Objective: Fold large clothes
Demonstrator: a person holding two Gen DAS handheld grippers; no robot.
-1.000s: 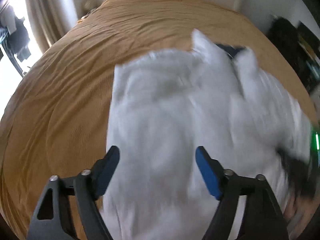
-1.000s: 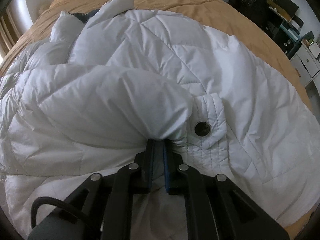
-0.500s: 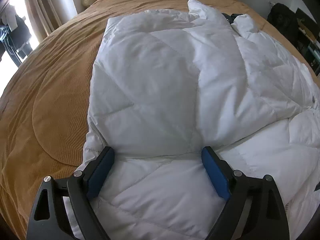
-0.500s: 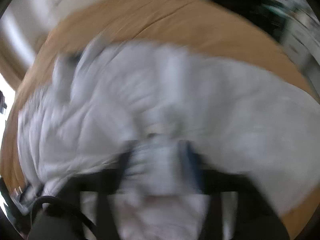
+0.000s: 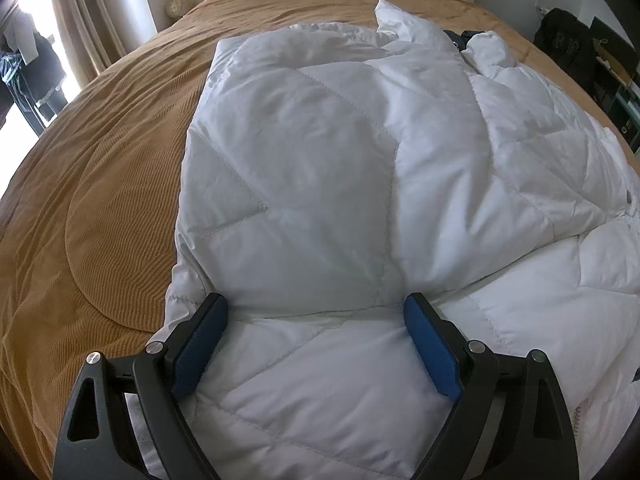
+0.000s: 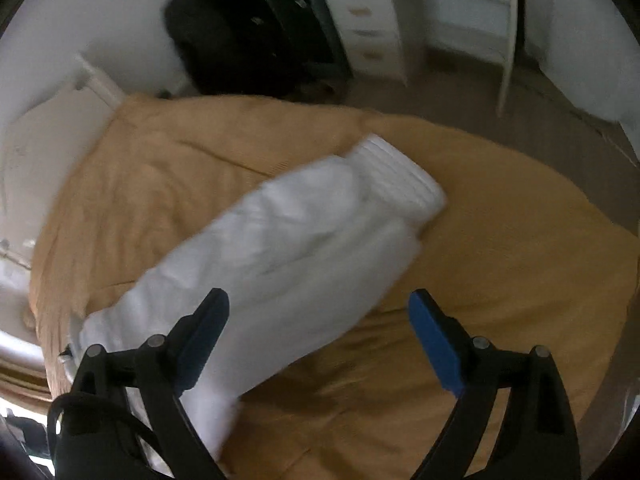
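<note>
Bedroom setup: a big bed with a ribbed tan corduroy-looking bedspread (image 5: 100,208) fills most of both views, with white walls behind it, a curtain and bright window off to the left in the left wrist view, and a black bag (image 6: 224,40) plus a white chest of drawers (image 6: 360,20) past the far edge of the bed in the right wrist view. Spread over the bedspread is the white quilted puffer jacket (image 5: 360,168), lying mostly flat with one padded panel folded across the body so its lower edge runs across just ahead of the left claw (image 5: 316,312). The collar end bunches up at the far side, where a bit of dark blue fabric (image 5: 468,36) peeks out next to it. That left claw hangs low over the jacket, its blue pads spread wide with nothing pinched, and both fingertips sit right at the folded edge; whether they actually touch the fabric is hard to tell. Over on the other camera, the picture is smeared with motion blur. The jacket's white puffy sleeve (image 6: 288,248) stretches diagonally across the tan bedspread, its ribbed cuff (image 6: 400,176) pointing toward the far right. The right claw (image 6: 318,300) is spread wide too, holding nothing, with the sleeve passing under its left finger and bare bedspread under the right one.
</note>
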